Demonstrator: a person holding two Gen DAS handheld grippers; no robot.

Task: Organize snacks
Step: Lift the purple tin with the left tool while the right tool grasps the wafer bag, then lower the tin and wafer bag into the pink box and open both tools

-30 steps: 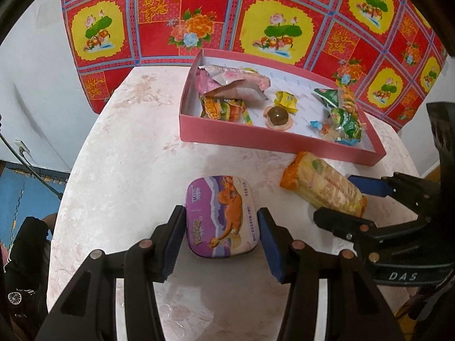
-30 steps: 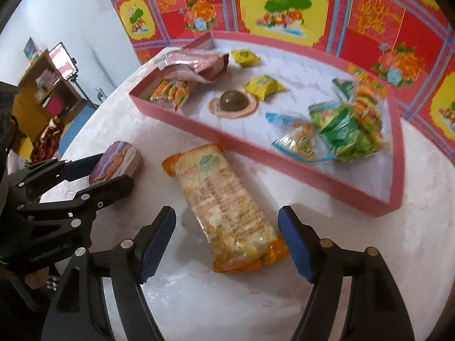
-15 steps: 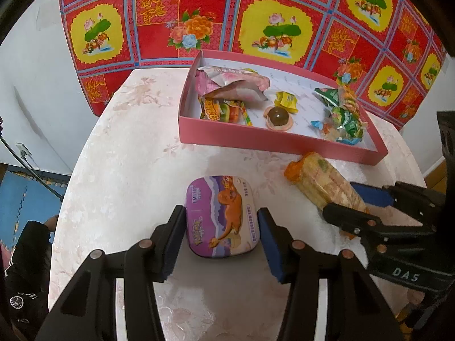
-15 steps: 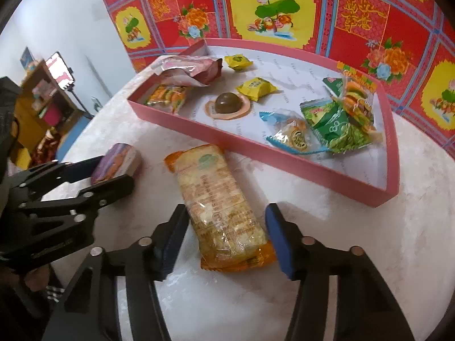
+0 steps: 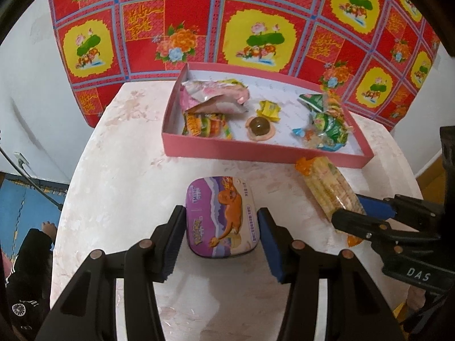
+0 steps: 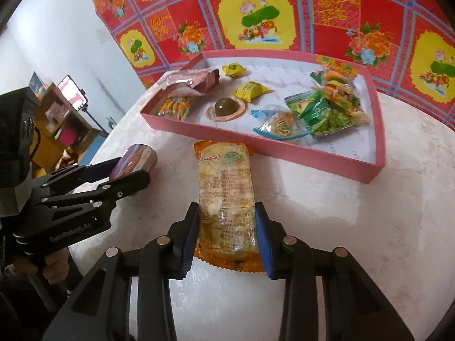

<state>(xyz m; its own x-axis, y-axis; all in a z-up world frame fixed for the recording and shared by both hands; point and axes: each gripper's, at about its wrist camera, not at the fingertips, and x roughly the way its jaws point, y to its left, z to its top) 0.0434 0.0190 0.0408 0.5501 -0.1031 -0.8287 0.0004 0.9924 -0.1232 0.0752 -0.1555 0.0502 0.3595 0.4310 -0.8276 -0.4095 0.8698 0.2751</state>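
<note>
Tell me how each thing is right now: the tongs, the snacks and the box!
Left tongs: shut on the purple tin.
Purple tin: flat on the table, lid on.
Right tongs: closing, pads against the orange cracker pack.
Orange cracker pack: sealed, outside the box.
Pink box: open, snacks inside.
Pink bag: crumpled, in the box.
Jelly cup: sealed, in the box.

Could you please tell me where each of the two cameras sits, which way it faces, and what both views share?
Left wrist: on the left gripper, angled down across the pale round table; its fingers flank the purple cartoon tin; the right gripper enters at right.
Right wrist: on the right gripper, angled down, jaws closing on the long orange-ended cracker packet; the left gripper and a hand show at left.
Shared: tin, packet, pink snack-filled cardboard tray.
</note>
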